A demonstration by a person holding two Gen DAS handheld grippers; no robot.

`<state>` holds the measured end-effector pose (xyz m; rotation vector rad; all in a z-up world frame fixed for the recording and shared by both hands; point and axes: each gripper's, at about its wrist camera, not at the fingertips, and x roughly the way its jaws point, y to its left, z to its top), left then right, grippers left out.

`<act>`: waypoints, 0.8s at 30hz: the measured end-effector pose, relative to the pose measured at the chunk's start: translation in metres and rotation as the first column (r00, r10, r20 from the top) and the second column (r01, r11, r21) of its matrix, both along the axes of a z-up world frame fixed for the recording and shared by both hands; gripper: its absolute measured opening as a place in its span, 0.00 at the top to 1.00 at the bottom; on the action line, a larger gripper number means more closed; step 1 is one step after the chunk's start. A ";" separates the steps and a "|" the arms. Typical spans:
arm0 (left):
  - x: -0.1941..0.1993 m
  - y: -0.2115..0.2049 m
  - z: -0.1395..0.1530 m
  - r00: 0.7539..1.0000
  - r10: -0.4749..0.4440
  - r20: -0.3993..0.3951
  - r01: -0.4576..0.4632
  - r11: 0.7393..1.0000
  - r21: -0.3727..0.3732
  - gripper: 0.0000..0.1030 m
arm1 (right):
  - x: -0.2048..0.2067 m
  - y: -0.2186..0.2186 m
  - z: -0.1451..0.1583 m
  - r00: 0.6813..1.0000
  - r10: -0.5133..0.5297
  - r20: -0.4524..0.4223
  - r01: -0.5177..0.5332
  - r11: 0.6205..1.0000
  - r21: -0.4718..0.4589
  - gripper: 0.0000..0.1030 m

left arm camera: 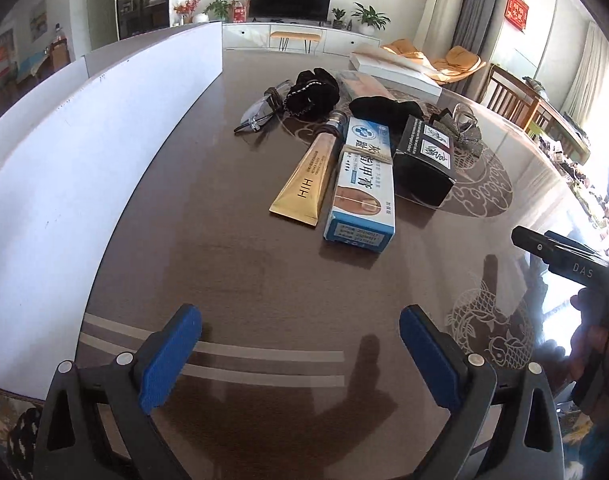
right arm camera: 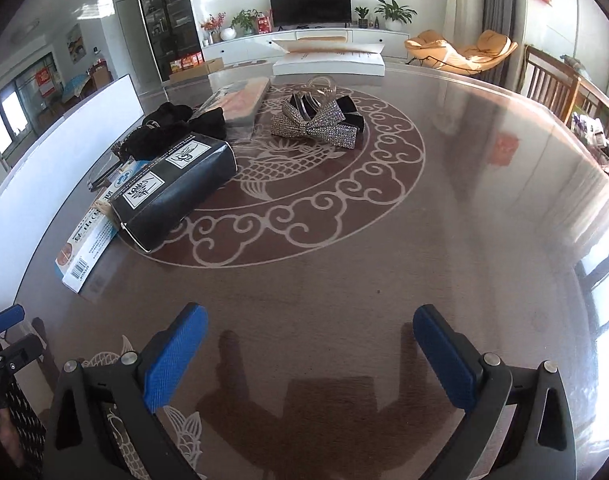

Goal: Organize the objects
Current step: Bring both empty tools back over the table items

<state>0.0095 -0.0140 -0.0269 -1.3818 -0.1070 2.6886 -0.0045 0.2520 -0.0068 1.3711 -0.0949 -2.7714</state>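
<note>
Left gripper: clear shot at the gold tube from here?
Probably yes. The left gripper has its jaws open and empty, with bare table between it and the gold tube. The blue-and-white box lies close beside the tube, so that side is tight.

The left gripper (left arm camera: 300,356) points steeply downward, its blue pads (left arm camera: 172,356) spread wide with nothing between them. The right gripper (right arm camera: 310,360) matches it, jaws wide and empty.
</note>
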 end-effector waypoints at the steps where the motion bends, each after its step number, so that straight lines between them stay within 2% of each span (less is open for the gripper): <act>1: -0.003 -0.003 -0.001 1.000 0.011 0.004 -0.011 1.000 0.000 0.02 | -0.002 0.000 0.000 1.000 0.000 0.004 0.000 1.000 -0.001 0.00; 6: -0.010 -0.009 -0.005 1.000 0.025 0.000 -0.025 0.999 -0.031 0.02 | -0.018 -0.019 -0.010 0.998 0.028 0.055 -0.032 0.996 0.081 0.00; 8: -0.009 -0.007 -0.006 1.000 0.021 -0.006 -0.021 0.999 -0.050 0.02 | -0.017 -0.024 -0.010 0.998 0.038 0.049 -0.043 0.994 0.103 0.00; 13: -0.012 0.002 -0.008 1.000 0.005 0.000 -0.005 0.994 -0.111 0.00 | -0.017 -0.022 -0.012 0.998 0.034 0.052 -0.038 0.996 0.086 0.00; 24: -0.024 0.000 -0.008 1.000 0.002 -0.003 -0.002 0.993 -0.115 0.00 | -0.018 -0.022 -0.013 0.998 0.032 0.051 -0.036 0.996 0.086 0.00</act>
